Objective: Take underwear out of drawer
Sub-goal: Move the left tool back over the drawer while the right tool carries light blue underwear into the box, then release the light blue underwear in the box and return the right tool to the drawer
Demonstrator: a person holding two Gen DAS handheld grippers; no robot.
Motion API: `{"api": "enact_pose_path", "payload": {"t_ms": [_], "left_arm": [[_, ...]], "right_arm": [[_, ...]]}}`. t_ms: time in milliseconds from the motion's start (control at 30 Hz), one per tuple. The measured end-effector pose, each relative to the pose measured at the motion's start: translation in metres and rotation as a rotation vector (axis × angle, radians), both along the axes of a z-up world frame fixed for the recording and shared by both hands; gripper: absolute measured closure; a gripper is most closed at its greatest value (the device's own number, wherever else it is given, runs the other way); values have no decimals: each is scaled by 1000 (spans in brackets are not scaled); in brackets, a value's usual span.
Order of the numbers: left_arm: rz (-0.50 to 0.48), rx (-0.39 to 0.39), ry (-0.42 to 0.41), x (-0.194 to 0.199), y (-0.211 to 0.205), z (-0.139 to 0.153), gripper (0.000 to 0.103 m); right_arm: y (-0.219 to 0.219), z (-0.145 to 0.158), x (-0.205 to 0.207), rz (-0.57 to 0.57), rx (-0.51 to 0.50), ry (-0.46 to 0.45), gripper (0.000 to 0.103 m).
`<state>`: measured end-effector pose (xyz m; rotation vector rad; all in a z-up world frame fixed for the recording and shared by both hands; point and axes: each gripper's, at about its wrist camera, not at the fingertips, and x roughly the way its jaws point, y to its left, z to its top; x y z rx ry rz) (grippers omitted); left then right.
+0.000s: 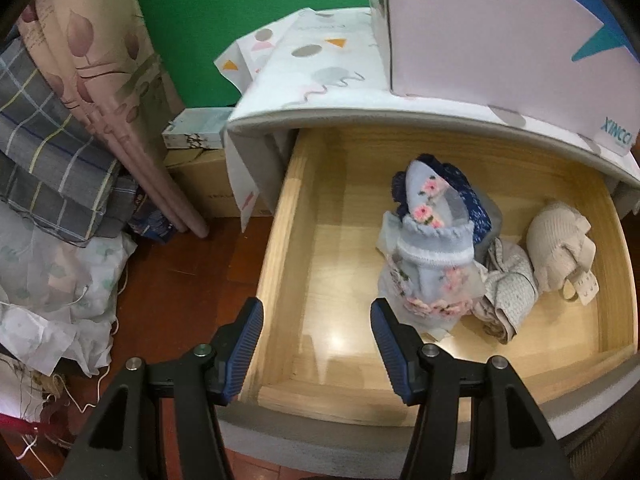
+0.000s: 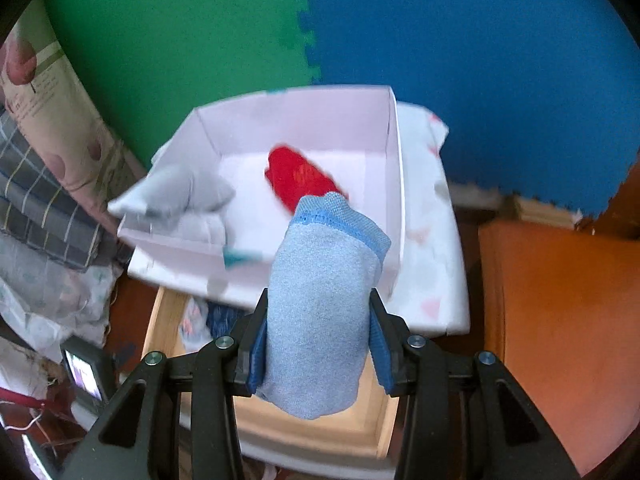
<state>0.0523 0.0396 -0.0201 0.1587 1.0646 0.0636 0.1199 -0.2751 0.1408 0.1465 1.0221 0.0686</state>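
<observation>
Right hand-held gripper (image 2: 318, 334) clamped on blue underwear (image 2: 320, 320); carry clear over white box (image 2: 394, 168) rim, probably drop inside. Left hand-held gripper (image 1: 316, 334) half-open, empty.

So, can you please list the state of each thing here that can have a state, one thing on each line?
Drawer: pulled open, rolled garments inside.
Left tongs: open, nothing between them, above the drawer's front corner.
Right tongs: shut on light blue underwear, lifted above the drawer.
White box: open on top, red garment and grey garment in it.
Floral blue bundle: rolled, resting in drawer.
</observation>
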Motion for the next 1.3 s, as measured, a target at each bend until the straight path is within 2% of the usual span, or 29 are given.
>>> {"api": "enact_pose_path", "payload": {"t_ms": [133, 367, 633, 967, 1067, 1133, 1300], "left_arm": [[15, -30, 12, -1, 5, -4, 46], [70, -54, 1, -1, 15, -6, 46], [79, -60, 9, 0, 18, -9, 46], [98, -77, 23, 0, 22, -12, 46], [96, -76, 25, 0, 22, -12, 46], [94, -80, 28, 1, 22, -13, 46], [97, -90, 30, 1, 25, -13, 46]], "right_arm": [[7, 4, 32, -8, -42, 2, 63], [11, -16, 82, -34, -110, 59, 63], [17, -47, 102, -19, -149, 137, 62], [28, -69, 113, -14, -156, 185, 60], [27, -67, 113, -20, -145, 182, 54], [27, -60, 111, -16, -135, 168, 44], [29, -31, 90, -9, -127, 115, 37]]}}
